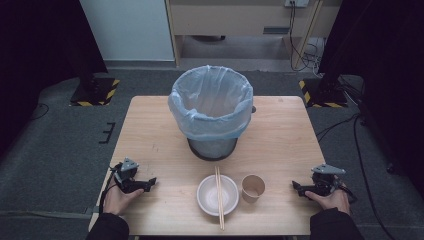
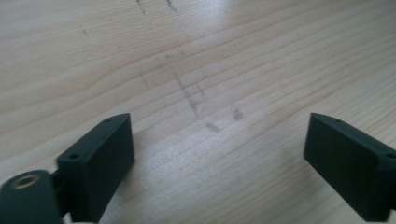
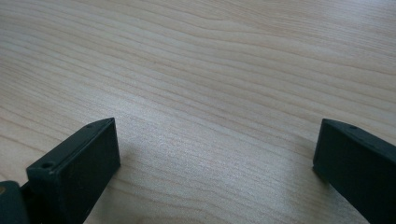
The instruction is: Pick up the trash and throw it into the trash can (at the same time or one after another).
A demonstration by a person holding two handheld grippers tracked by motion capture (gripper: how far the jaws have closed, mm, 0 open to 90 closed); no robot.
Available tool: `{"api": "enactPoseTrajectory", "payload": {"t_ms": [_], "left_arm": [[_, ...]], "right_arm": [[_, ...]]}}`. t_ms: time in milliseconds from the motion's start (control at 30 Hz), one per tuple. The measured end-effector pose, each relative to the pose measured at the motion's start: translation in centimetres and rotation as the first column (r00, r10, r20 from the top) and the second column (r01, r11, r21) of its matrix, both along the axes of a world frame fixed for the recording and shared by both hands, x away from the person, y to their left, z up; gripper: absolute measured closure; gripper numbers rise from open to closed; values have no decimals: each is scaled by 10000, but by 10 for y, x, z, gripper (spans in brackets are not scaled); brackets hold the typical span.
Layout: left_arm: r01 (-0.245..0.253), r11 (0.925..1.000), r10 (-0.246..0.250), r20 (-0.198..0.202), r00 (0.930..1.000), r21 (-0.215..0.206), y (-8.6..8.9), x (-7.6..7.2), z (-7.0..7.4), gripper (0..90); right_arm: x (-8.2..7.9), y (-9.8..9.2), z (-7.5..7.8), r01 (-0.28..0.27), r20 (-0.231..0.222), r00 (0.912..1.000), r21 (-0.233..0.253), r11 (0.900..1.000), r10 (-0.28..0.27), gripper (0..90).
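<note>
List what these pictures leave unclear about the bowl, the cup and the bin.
- Bin interior: in the high view, the bag's walls hide its bottom.
- Paper cup: too small in the high view to tell if it holds anything.
- Bowl: looks empty under the chopsticks, but residue is too small to judge.

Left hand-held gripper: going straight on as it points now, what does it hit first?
Probably the white bowl. The left hand-held gripper, jaws open, points right along bare table; nothing nearer shows, though depth is unclear.

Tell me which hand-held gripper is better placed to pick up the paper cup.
Right. The right hand-held gripper lies open nearer the paper cup; the bowl lies between the left one and it.
</note>
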State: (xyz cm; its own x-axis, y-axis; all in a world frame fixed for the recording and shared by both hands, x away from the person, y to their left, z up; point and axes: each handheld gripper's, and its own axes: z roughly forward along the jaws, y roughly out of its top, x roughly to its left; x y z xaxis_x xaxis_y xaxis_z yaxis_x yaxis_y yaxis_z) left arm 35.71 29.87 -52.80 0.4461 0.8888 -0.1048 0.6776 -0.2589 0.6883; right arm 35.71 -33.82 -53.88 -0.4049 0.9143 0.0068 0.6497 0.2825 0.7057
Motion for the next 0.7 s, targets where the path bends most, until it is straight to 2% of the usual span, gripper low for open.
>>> {"api": "enactPoseTrajectory", "payload": {"t_ms": [33,167,267,333,500,600,633,700], "left_arm": [[-86,9998,83,-151,9999,-168,1,0,2,128],[-317,9980,324,118,9994,-540,4,-3,12,178],[-387,9968,428,579,9974,-705,4,-6,21,199],[-454,9968,509,831,9952,-662,4,-7,28,197],[-650,9926,810,1596,9839,-1027,6,-11,45,195],[-707,9894,943,1909,9771,-1269,5,-16,54,196],[-707,9894,943,1909,9771,-1269,5,-16,54,196],[-578,9870,909,2245,9702,-1498,-1,-21,64,214]], "right_arm": [[0,0,0,-38,8,10000,-4,10000,38,8],[0,0,0,-77,26,10000,-17,10000,77,9],[0,0,0,-77,39,10000,-23,10000,77,12],[0,0,0,-95,36,9999,-31,10000,95,12],[0,0,0,-80,16,10000,-11,10000,80,13],[0,0,0,-62,15,10000,-3,10000,62,13],[0,0,0,-62,15,10000,-3,10000,62,13],[0,0,0,-76,16,10000,-7,10000,76,13]]}}
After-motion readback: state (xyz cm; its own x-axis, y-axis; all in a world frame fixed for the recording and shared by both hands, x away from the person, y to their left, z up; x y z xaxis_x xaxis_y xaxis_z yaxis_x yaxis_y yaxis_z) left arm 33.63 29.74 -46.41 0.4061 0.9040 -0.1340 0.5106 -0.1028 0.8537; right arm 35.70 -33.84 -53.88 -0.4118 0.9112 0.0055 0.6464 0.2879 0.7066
